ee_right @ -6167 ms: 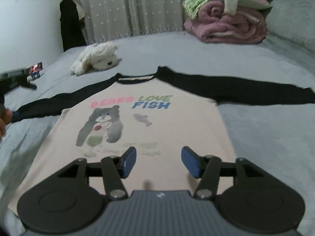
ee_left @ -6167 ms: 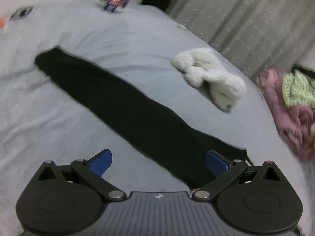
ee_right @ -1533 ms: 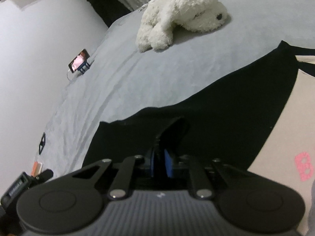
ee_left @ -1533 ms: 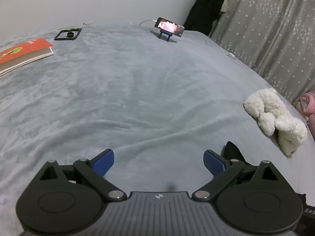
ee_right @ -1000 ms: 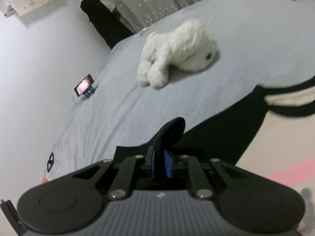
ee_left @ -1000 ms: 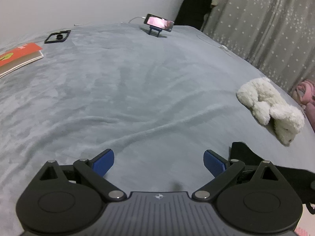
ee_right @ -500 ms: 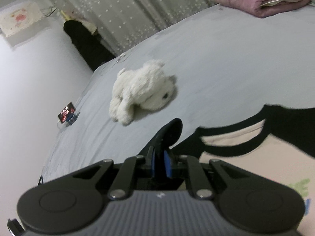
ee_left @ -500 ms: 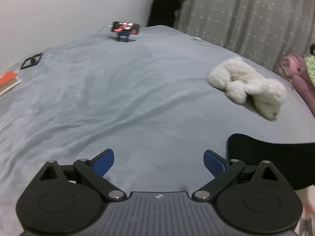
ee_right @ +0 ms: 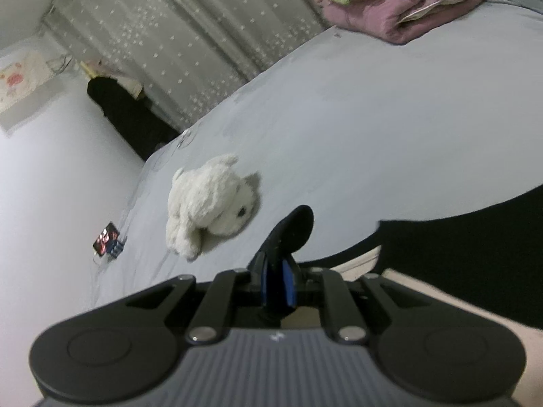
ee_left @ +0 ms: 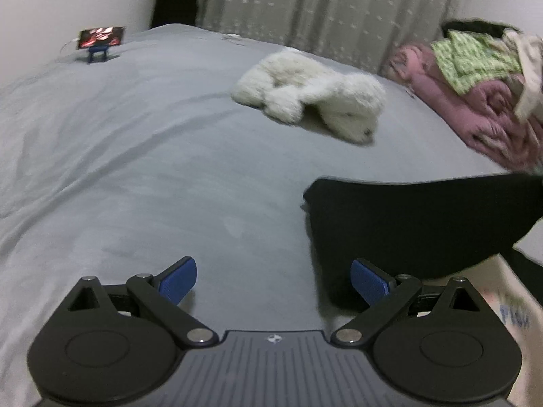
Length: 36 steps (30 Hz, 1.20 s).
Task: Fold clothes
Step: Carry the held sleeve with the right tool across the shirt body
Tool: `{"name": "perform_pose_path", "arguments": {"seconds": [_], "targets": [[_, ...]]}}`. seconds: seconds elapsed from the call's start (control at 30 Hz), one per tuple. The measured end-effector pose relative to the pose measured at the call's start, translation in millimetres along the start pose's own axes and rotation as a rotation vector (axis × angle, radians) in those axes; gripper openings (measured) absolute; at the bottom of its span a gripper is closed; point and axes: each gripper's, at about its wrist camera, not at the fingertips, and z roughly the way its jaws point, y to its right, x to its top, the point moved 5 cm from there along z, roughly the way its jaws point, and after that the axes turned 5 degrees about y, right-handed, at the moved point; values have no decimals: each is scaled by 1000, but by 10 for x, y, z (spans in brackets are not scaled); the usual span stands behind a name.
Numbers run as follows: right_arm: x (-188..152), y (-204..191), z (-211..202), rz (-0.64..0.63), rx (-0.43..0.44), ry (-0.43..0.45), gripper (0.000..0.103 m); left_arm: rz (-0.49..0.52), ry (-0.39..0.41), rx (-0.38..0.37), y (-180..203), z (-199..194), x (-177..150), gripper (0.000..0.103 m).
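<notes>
A cream shirt (ee_right: pixel 424 300) with black sleeves lies on the grey bed (ee_left: pixel 169 156). My right gripper (ee_right: pixel 276 286) is shut on the black sleeve end (ee_right: pixel 293 227), which sticks up between the blue pads. In the left wrist view that black sleeve (ee_left: pixel 407 217) is folded across toward the shirt body (ee_left: pixel 509 298), its fold edge just ahead of my right finger. My left gripper (ee_left: pixel 273 279) is open, hovering low over the bed beside the folded sleeve, with nothing between its fingers.
A white plush dog (ee_left: pixel 312 96) lies on the bed beyond the shirt. A pile of pink and green bedding (ee_left: pixel 482 91) sits at the far right. A phone on a stand (ee_left: pixel 100 39) is at the far left, with curtains (ee_right: pixel 190 30) behind.
My right gripper has carried the sleeve end right, over the shirt body, and the sleeve now lies folded inward. My left gripper has swung right, bringing the plush dog and bedding pile into view.
</notes>
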Motion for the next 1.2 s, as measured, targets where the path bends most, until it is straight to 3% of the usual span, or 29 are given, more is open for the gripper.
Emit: {"name": "perform_pose_path", "arguments": {"seconds": [0.1,0.23,0.43,0.67,1.2], "targets": [[94,190,-96,22,-25,19,10,96,4,24,123,-12,-53,98],[160,402,-159,42,-49,26,10,164,-1,-19,268,-20,-113,98],[214,643,-224,70,-58,37,10,235,-5,-62,408,-18,-176,98],[288,870,-316,98,-77,53,10,330,-21,-57,552,50,-287,98],[237,1167,-476,135,-82,80,10,322,-46,-9,541,194,-338,102]]}}
